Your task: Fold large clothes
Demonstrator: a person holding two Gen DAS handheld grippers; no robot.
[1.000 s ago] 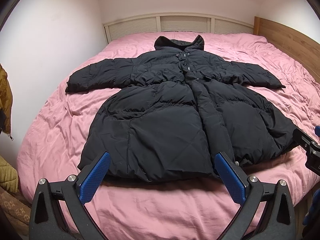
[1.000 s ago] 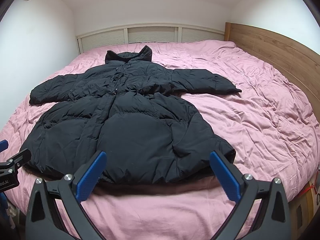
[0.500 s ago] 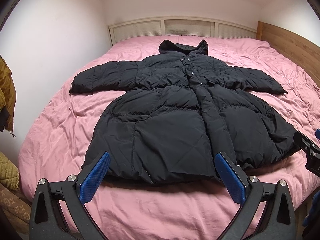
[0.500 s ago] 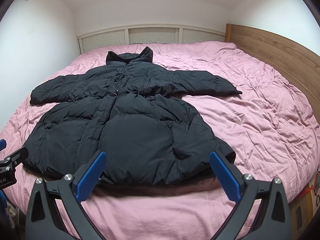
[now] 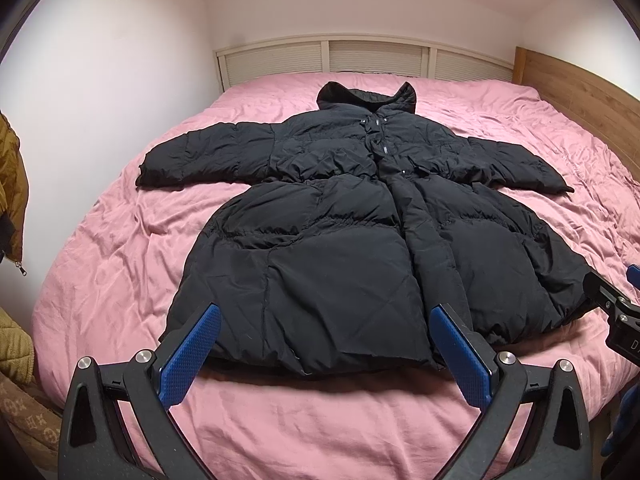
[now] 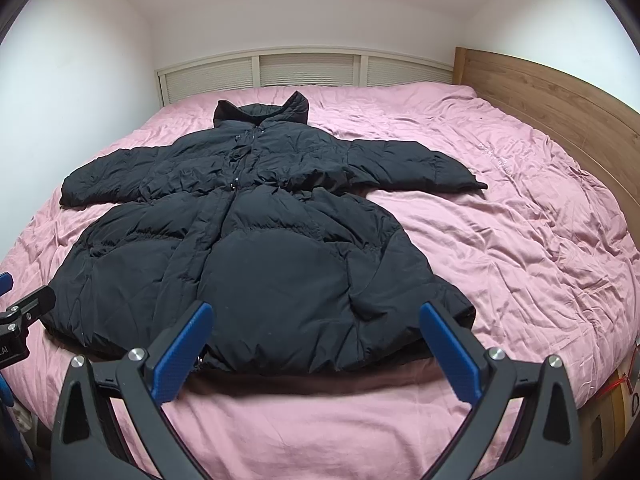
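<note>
Item 1: long black quilted puffer coat [image 5: 340, 240], hooded, front fastened with a row of small snaps. It lies flat and face up on my work surface, collar and hood toward the far slatted panel, hem toward me, both sleeves spread out to the sides. Unfolded. In the right wrist view the same coat [image 6: 256, 248] sits left of centre, its hem just beyond my fingertips.

Item 2: bed covered with a wrinkled pink duvet [image 5: 100, 272]. It carries the coat; a wide bare stretch of duvet [image 6: 520, 248] lies to the coat's right.

Item 3: my left gripper [image 5: 324, 344], black frame with blue ribbed pads [image 5: 188, 354]. Fingers spread wide apart, nothing between them, hovering above the near hem of the coat without touching it, as far as I can tell.

Item 4: my right gripper [image 6: 316, 344], same build, blue pads [image 6: 450, 352]. Fingers equally wide apart and empty, poised over the hem at the coat's right half. Its black tip also shows at the right edge of the left wrist view [image 5: 612, 304].

Item 5: wooden bed board [image 6: 560, 108], along the right side of the bed.

Item 6: cream slatted panel [image 5: 360, 58], against the far wall behind the bed.

Item 7: mustard-brown quilted garment [image 5: 12, 192], hanging at the left edge, well apart from the coat.
</note>
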